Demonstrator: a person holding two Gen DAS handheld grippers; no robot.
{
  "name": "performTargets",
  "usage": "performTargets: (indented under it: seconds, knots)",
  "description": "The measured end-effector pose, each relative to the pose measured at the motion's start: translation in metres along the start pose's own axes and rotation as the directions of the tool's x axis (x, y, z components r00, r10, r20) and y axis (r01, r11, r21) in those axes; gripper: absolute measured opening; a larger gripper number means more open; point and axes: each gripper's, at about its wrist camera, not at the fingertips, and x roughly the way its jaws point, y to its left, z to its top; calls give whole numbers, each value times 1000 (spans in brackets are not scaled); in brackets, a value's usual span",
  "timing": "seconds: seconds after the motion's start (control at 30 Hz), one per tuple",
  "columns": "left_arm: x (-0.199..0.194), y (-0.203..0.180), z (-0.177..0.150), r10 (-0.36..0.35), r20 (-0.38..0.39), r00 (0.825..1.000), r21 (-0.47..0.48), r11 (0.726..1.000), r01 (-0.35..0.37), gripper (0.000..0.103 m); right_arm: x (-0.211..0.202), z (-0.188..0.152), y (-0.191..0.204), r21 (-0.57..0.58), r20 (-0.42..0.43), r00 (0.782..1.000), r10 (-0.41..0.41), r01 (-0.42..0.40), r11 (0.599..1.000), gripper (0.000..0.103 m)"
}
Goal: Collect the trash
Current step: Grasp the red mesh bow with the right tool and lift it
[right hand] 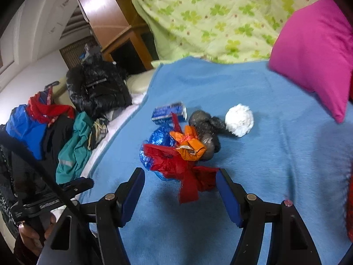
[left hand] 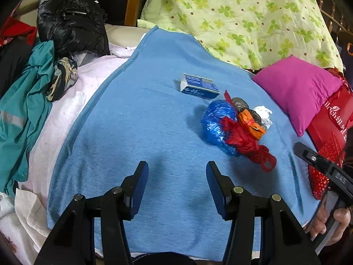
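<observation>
A heap of trash lies on the blue blanket (left hand: 132, 132): a crumpled blue foil bag (left hand: 215, 121), a red plastic bag (left hand: 245, 141), an orange wrapper (left hand: 251, 123), a grey bag (right hand: 205, 123) and a white paper ball (right hand: 239, 119). A small blue and white box (left hand: 199, 86) lies just behind the heap. My left gripper (left hand: 176, 187) hovers open over bare blanket, left of and nearer than the heap. My right gripper (right hand: 179, 190) is open, its fingers on either side of the red bag's (right hand: 189, 172) near end, not pressing it.
A magenta cushion (left hand: 297, 90) and a red shopping bag (left hand: 331, 119) sit right of the heap. A green clover quilt (left hand: 242, 17) rises behind. Clothes are piled on the left: a black puffer jacket (left hand: 70, 19) and a teal garment (left hand: 26, 101). A hand (left hand: 331, 223) holds the other gripper at right.
</observation>
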Motion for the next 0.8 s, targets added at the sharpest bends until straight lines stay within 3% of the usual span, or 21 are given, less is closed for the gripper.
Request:
performTargets:
  seconds: [0.23, 0.33, 0.5, 0.7, 0.73, 0.8]
  knots:
    - [5, 11, -2, 3, -18, 1000, -20, 1000, -4, 55, 57, 17, -22, 137, -85, 994, 74, -62, 989, 71]
    - [6, 12, -3, 7, -26, 1000, -23, 1000, -7, 55, 77, 21, -22, 123, -105, 991, 82, -69, 990, 71]
    - [6, 12, -3, 14, -28, 1000, -26, 1000, -14, 55, 100, 12, -10, 90, -210, 966, 149, -133, 987, 71]
    - [6, 14, -3, 11, -23, 1000, -42, 999, -12, 55, 77, -6, 21, 11, -315, 892, 325, -339, 941, 71]
    - [7, 14, -3, 8, -23, 1000, -47, 999, -9, 55, 71, -8, 24, -14, -313, 895, 316, -337, 941, 71]
    - [8, 14, -4, 8, -26, 1000, -52, 999, -10, 55, 63, -11, 26, -68, -287, 925, 250, -280, 958, 71]
